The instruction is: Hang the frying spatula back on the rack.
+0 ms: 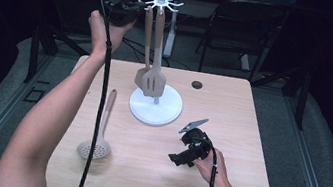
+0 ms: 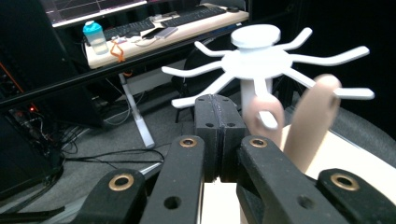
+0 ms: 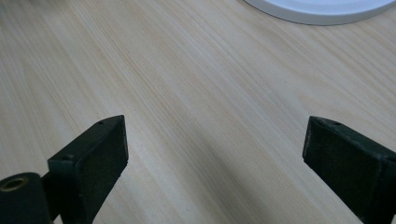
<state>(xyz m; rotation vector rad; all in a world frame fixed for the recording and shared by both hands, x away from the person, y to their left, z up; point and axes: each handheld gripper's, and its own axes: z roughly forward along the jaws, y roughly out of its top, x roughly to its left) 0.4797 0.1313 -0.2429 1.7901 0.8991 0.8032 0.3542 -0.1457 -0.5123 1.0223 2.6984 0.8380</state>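
High view: my left claw (image 1: 135, 5) is raised beside the top of the white utensil rack (image 1: 155, 104), right at its ring of hooks (image 1: 163, 2), because that is where the hanging happens; two tan utensils already dangle there, a plain spatula (image 1: 147, 45) and a slotted spatula (image 1: 154, 79), their heads low over the round base. The skimmer spoon (image 1: 98, 136) lies flat on the bench (image 1: 233, 109) to the left of the rack, handle pointing away from me, so I judge it is the piece left to hang. My right claw (image 1: 179, 157) rests low on the bench near the rack's base, parked out of the way. Left gripper view: my jaws stand pressed together with nothing between them, just short of the hooks (image 2: 261, 60); the two tan handle tops (image 2: 264, 119) sit on their prongs just behind my fingertips, which suggests I am here to steady or check the hang rather than carry anything. Right gripper view: my right jaws are spread wide over bare wood with nothing between them, the rim of the white base (image 3: 322, 11) at the top edge, ready, I think, for the spoon.
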